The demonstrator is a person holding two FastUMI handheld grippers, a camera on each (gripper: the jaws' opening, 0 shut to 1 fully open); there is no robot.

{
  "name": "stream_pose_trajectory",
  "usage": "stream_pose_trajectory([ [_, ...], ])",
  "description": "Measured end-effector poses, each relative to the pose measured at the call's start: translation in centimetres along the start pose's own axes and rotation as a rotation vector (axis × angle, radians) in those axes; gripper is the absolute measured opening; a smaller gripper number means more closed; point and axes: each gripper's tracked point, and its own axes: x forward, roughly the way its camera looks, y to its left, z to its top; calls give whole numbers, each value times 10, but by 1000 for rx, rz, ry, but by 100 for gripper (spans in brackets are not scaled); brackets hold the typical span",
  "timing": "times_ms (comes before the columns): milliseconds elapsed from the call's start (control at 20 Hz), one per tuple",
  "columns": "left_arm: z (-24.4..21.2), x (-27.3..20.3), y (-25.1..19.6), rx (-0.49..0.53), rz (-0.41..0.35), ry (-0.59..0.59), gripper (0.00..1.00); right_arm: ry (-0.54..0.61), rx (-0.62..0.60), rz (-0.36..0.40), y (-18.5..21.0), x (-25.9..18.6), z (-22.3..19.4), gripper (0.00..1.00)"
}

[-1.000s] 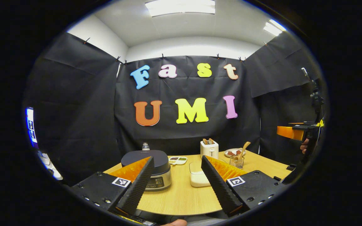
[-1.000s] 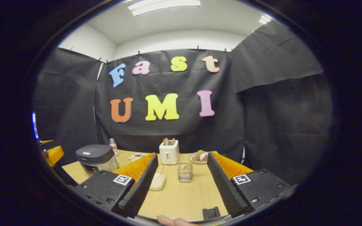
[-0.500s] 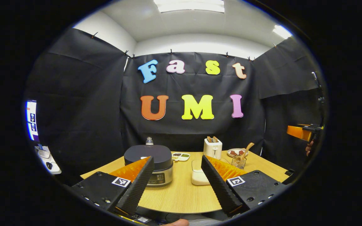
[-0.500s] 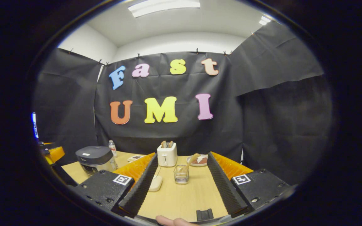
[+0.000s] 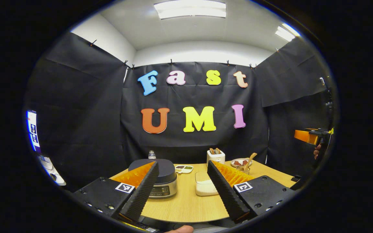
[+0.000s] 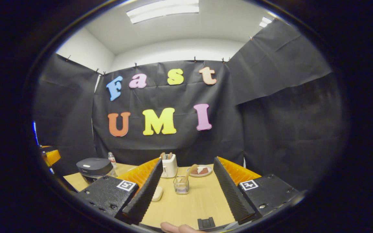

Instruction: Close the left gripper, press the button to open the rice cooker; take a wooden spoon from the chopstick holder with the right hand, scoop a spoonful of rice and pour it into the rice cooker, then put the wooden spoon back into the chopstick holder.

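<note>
Left gripper view
Left gripper (image 5: 181, 184): your jaws stand wide apart, nothing between them, touching nothing; held back at the near edge of the table (image 5: 186, 204).
Rice cooker (image 5: 159, 176): far-left on the table, lid down.
Rice dish (image 5: 204, 186): just right of the cooker, white rice in it.
Other hand: right gripper (image 5: 309, 136) at the far right edge, off the table.

Right gripper view
Right gripper (image 6: 186, 191): released too, wide gap, holding nothing.
Chopstick holder (image 6: 181, 185): straight ahead between your fingers, well apart from them.
Wooden spoon (image 6: 188, 173): standing in the holder, leaning right.
Cooker: left, lid down here as well.

Stage: lid down plus spoon in holder fits either pre-button or all done with the lid reclosed; can't settle which, so no move called.
</note>
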Motion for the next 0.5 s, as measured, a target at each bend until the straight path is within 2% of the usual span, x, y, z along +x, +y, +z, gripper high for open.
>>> stream_pose_trajectory([
  [250, -2, 4, -9, 18, -13, 0, 96, -10, 23, -12, -3, 0, -1, 100],
  [500, -4, 7, -7, 4, -1, 7, 96, 1, 26, 18, 0, 1, -5, 100],
])
